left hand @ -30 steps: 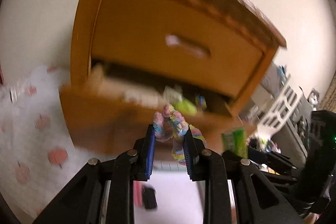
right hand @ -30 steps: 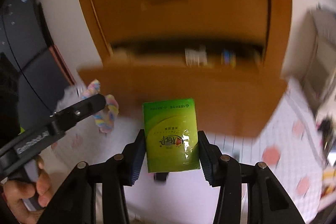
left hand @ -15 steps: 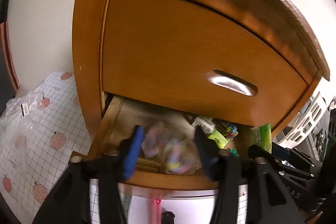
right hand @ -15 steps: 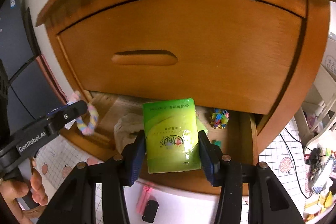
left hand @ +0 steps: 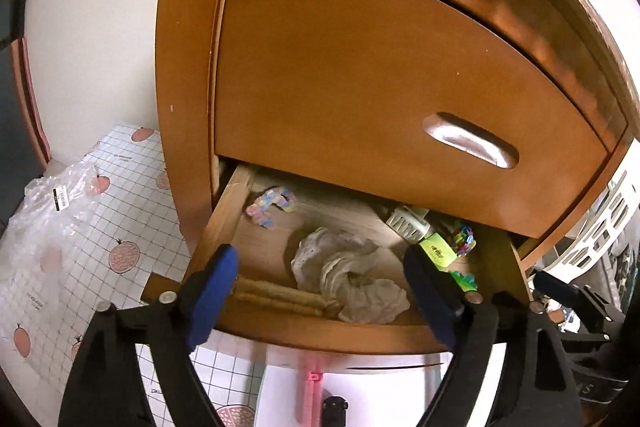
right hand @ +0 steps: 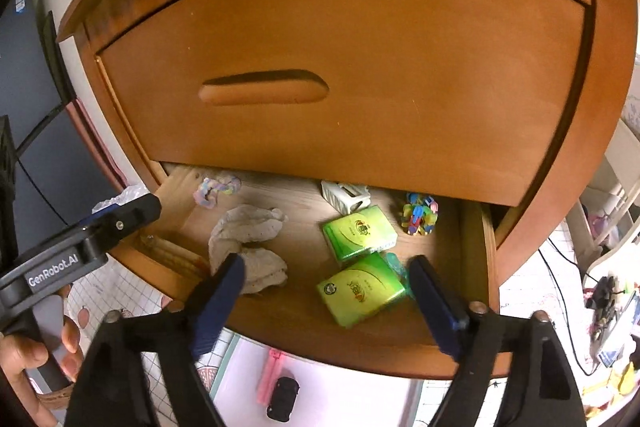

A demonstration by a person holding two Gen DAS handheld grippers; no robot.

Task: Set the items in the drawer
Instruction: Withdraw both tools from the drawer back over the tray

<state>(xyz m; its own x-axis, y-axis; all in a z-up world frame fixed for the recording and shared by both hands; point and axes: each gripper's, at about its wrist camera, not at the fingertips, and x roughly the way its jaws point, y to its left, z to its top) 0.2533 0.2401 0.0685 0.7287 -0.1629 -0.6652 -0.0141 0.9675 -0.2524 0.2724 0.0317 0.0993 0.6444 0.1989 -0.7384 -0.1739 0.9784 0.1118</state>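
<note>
The lower wooden drawer (left hand: 320,333) (right hand: 478,251) stands pulled out under a closed upper one. A pastel braided ring (left hand: 271,205) (right hand: 216,189) lies at its back left corner. A green tissue pack (right hand: 362,287) lies flat near the front right, beside a second green pack (right hand: 359,231). My left gripper (left hand: 320,285) hangs over the drawer's front, its jaws opening with nothing between them. My right gripper (right hand: 326,291) hovers over the front too, jaws opening; the near green pack lies below them, untouched. The left gripper's finger (right hand: 120,221) shows at the left of the right wrist view.
The drawer also holds a crumpled white cloth (left hand: 348,273) (right hand: 250,241), beige sticks (left hand: 280,297), a white plastic piece (right hand: 345,195) and a multicoloured toy (right hand: 419,214). On the floor lie a pink strip (right hand: 271,373), a small black object (right hand: 283,401) and a plastic bag (left hand: 44,223).
Both grippers moved in over the open drawer and opened. The braided ring left the left gripper and lies in the drawer; the green pack left the right gripper and lies on the drawer floor.
</note>
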